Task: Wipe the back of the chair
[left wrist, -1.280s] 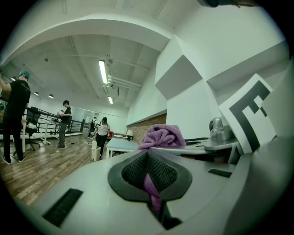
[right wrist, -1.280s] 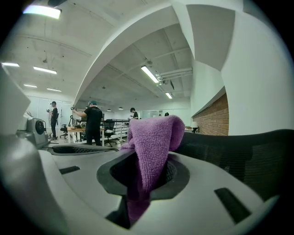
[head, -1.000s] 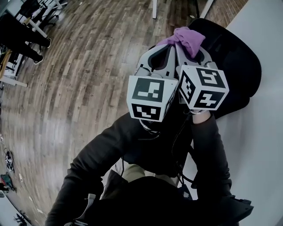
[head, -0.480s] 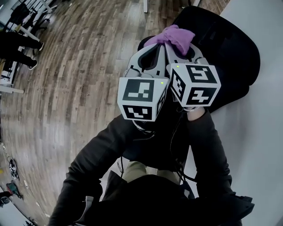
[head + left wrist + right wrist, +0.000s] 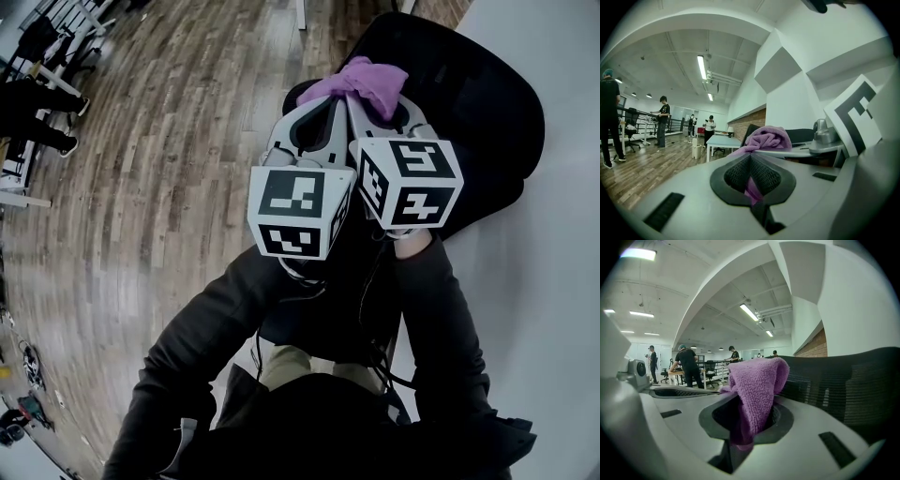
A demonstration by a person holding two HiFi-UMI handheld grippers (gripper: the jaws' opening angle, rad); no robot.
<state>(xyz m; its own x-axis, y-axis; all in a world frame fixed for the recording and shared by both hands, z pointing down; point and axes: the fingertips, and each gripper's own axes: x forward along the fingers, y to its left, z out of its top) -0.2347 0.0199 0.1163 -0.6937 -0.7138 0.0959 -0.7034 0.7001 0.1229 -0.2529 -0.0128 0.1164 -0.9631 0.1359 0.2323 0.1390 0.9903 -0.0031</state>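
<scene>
Left claw (image 5: 335, 101), right claw (image 5: 368, 101) — both clamped on purple cloth (image 5: 362, 79), beside chair back (image 5: 473, 98).

Arms forward, left gripper (image 5: 336, 101) and right gripper (image 5: 367, 101) side by side, fingers (image 5: 736, 173) pinching a cloth (image 5: 361, 80).

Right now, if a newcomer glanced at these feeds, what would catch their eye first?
The purple cloth stands out first, bunched at the top centre of the head view. The left gripper and the right gripper each have their jaws shut on it. Just beyond it, at the upper right, is the black mesh chair back.
</scene>
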